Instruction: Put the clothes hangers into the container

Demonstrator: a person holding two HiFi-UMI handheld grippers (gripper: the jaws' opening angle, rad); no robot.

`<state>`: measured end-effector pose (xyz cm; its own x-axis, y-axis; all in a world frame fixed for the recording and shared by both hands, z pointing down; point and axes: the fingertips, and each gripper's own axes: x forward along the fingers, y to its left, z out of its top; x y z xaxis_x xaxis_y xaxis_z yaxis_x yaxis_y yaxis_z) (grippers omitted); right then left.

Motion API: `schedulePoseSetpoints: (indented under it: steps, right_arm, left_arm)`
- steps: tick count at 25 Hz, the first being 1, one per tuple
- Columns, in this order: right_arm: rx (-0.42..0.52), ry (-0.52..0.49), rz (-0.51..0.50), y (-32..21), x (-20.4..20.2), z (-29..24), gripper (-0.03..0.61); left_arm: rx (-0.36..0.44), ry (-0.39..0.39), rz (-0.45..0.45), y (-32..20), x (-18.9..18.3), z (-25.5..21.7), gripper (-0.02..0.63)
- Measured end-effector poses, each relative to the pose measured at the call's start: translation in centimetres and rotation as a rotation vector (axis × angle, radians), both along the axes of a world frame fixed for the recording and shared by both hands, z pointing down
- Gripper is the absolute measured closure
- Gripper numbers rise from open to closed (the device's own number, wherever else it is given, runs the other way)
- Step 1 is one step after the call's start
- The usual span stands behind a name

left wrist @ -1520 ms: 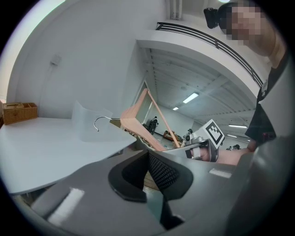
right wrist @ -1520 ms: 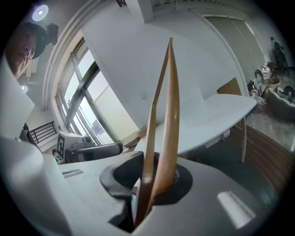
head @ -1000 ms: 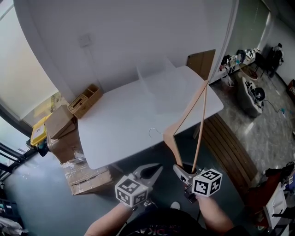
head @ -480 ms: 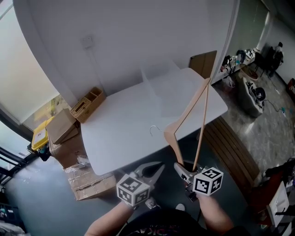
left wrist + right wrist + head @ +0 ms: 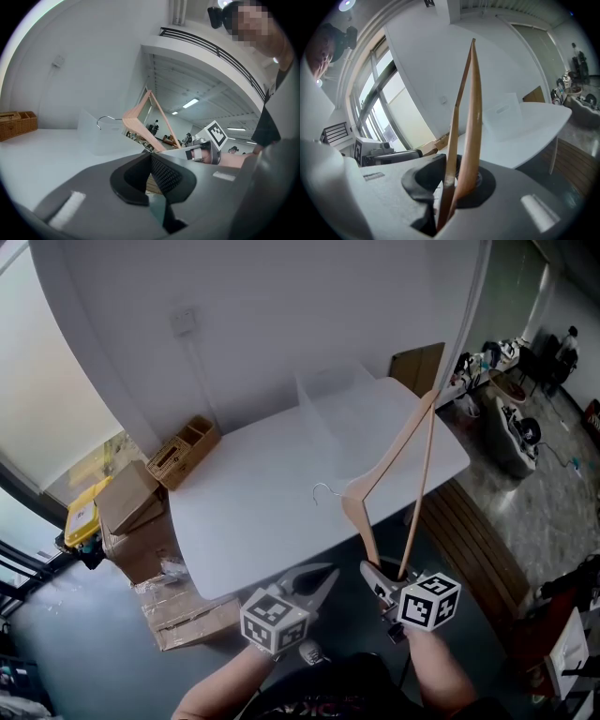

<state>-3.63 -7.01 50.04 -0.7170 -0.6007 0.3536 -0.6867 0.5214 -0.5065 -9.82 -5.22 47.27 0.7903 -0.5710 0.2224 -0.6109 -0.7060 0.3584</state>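
Note:
My right gripper (image 5: 386, 574) is shut on the lower end of a wooden clothes hanger (image 5: 389, 474). The hanger stands tilted up above the white table's (image 5: 244, 507) near edge, its metal hook (image 5: 322, 489) pointing left. In the right gripper view both wooden bars (image 5: 471, 117) run up from between the jaws (image 5: 450, 165). A clear plastic container (image 5: 330, 401) stands at the table's far side and looks empty. My left gripper (image 5: 328, 572) hovers left of the hanger, shut with nothing in it. The left gripper view shows its tips (image 5: 151, 157) meeting.
A wicker basket (image 5: 187, 448), cardboard boxes (image 5: 127, 501) and a yellow bin (image 5: 81, 514) lie on the floor left of the table. A slatted wooden bench (image 5: 473, 545) runs along its right side. A brown panel (image 5: 419, 367) leans behind the table's far right corner.
The hanger and both grippers have drifted a little forward and right, toward the table. The right gripper's hold on the hanger is the same, and the left gripper stays shut.

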Motion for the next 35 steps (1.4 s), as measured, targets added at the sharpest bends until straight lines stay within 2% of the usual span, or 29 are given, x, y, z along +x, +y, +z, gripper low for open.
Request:
schedulePoseSetpoints:
  steps: [12, 17, 24, 35]
  right_arm:
    - [0.021, 0.002, -0.021, -3.8, -0.1, -1.0, 0.517]
    - [0.029, 0.002, -0.062, -8.0, 0.6, -1.4, 0.517]
    - [0.035, 0.020, -0.125, -15.3, 2.3, -2.4, 0.517]
    - [0.072, 0.083, -0.135, -24.2, 5.7, -3.0, 0.517]
  left_arm:
    - [0.008, -0.009, -0.017, -2.3, 0.1, -0.3, 0.609]
    - [0.030, -0.028, -0.063, -5.9, 0.6, -0.5, 0.609]
    - [0.035, -0.011, -0.126, -12.4, 2.5, -1.4, 0.609]
    - [0.043, -0.005, -0.142, -19.0, 5.6, -0.9, 0.609]
